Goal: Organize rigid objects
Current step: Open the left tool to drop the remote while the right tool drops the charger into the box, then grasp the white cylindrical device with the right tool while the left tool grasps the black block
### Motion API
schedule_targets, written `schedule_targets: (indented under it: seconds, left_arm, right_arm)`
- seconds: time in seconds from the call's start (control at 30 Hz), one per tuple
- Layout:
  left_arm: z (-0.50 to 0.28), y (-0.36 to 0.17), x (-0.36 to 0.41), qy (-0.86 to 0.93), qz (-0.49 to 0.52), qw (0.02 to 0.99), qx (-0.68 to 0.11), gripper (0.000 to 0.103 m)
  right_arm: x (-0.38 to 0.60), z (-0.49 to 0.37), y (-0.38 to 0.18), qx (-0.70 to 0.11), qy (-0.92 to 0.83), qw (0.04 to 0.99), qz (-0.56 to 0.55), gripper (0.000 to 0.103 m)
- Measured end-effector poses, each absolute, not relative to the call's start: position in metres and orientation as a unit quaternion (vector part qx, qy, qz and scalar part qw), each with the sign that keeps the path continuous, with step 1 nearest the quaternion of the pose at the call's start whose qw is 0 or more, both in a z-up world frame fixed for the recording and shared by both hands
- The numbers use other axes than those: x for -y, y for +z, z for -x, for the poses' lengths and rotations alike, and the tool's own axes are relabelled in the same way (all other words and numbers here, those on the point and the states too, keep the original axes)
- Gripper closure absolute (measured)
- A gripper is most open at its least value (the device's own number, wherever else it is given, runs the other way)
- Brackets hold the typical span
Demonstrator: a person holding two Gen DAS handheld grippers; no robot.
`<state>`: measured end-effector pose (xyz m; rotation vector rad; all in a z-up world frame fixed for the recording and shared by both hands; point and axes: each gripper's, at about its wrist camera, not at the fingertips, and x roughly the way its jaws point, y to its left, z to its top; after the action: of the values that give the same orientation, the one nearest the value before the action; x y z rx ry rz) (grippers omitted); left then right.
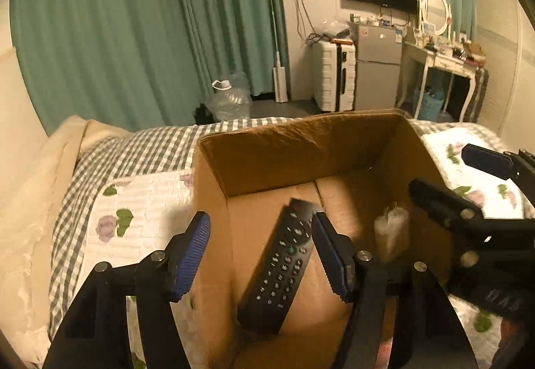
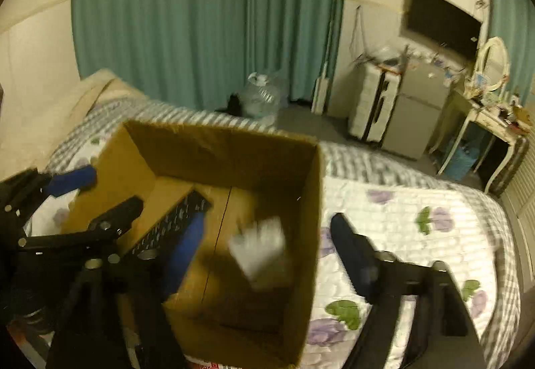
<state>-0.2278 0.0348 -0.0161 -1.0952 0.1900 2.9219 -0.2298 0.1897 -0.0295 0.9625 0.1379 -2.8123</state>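
While the cardboard box [image 1: 301, 148] sat on the bed [image 1: 147, 195], the left hand-held gripper [image 1: 260, 248] hung spread above the black remote control [image 1: 277, 268] inside it, and the right hand-held gripper [image 2: 267, 255], also spread, hovered over a blurred white object [image 2: 260, 252] near the box's right wall.

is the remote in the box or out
In. The remote lies inside the box, below its walls, between the open left gripper's fingers, which do not grip it; whether it rests on the floor, cannot tell.
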Motion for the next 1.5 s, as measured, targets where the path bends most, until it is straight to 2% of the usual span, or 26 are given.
schedule_targets:
  seconds: [0.3, 0.53, 0.7, 1.03, 1.07, 1.17, 1.23, 1.27, 1.5]
  left_arm:
    - [0.151, 0.034, -0.008, 0.948, 0.315, -0.005, -0.047, 0.034]
    - [0.083, 0.047, 0.018, 0.953, 0.301, -0.013, -0.029, 0.033]
    - [0.048, 0.025, 0.03, 0.949, 0.312, -0.026, -0.025, 0.032]
    - [0.047, -0.04, 0.036, 0.931, 0.363, -0.026, -0.035, 0.032]
    - [0.048, -0.043, 0.036, 0.93, 0.364, -0.024, -0.033, 0.032]
    - [0.051, -0.052, 0.038, 0.929, 0.368, -0.027, -0.036, 0.032]
    - [0.053, -0.056, 0.039, 0.927, 0.372, -0.029, -0.036, 0.032]
    - [0.053, -0.057, 0.04, 0.926, 0.374, -0.028, -0.034, 0.032]
    - [0.054, -0.053, 0.033, 0.928, 0.37, -0.024, -0.038, 0.032]
  right_arm:
    - [-0.196, 0.15, 0.027, -0.052, -0.954, 0.043, -0.293, 0.023]
    - [-0.183, 0.08, 0.049, -0.056, -0.959, 0.049, -0.274, 0.018]
    - [-0.164, 0.055, 0.019, -0.056, -0.949, 0.073, -0.303, 0.018]
    - [-0.121, 0.063, -0.107, -0.066, -0.892, 0.128, -0.429, 0.018]
    - [-0.118, 0.065, -0.116, -0.069, -0.887, 0.13, -0.438, 0.019]
    - [-0.113, 0.071, -0.14, -0.067, -0.871, 0.142, -0.466, 0.031]
    - [-0.11, 0.074, -0.15, -0.068, -0.862, 0.152, -0.479, 0.056]
    - [-0.11, 0.073, -0.151, -0.065, -0.86, 0.162, -0.479, 0.059]
    - [-0.13, 0.05, -0.108, -0.056, -0.888, 0.167, -0.424, 0.06]
